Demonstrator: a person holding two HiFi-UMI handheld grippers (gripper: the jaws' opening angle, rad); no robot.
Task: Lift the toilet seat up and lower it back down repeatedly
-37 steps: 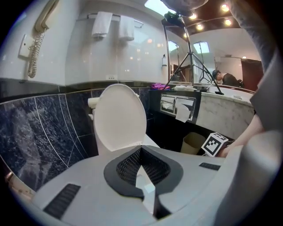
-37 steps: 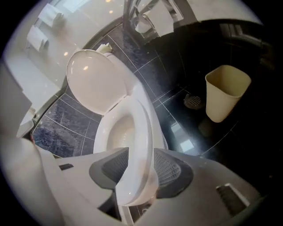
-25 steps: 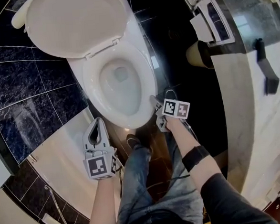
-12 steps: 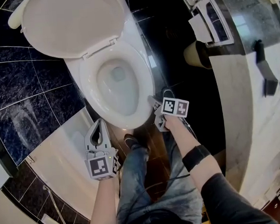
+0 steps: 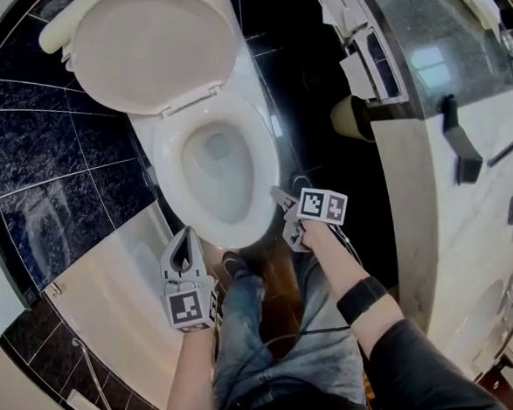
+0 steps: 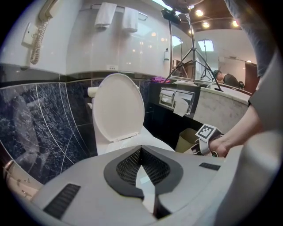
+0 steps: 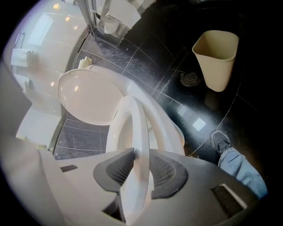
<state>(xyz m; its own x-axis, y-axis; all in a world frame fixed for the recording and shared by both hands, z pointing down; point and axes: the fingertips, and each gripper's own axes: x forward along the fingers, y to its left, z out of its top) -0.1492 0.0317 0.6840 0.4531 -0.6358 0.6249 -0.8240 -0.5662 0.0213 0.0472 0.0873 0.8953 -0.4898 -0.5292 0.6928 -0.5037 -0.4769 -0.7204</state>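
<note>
The right gripper (image 7: pixel 138 163) is clenched on the front right rim of the toilet seat (image 7: pixel 132 128). Its jaws have just been closing, and the ribbed pads now press the white ring from both sides. The seat appears tipped a little way off the rim of the toilet bowl (image 7: pixel 167 126), with its back end hinged below the upright lid (image 5: pixel 153 45). It looks like rigid, glossy moulded plastic: probably light and unbending, but slick. The hold is therefore best placed as it is, across the thin edge far from the hinge, where the swing needs least effort. If it slipped it would slam down. The left gripper (image 6: pixel 141 151) hangs off to the side, pinched together on nothing. A beige waste bin (image 7: pixel 216 57) stands well apart on the dark floor.
</note>
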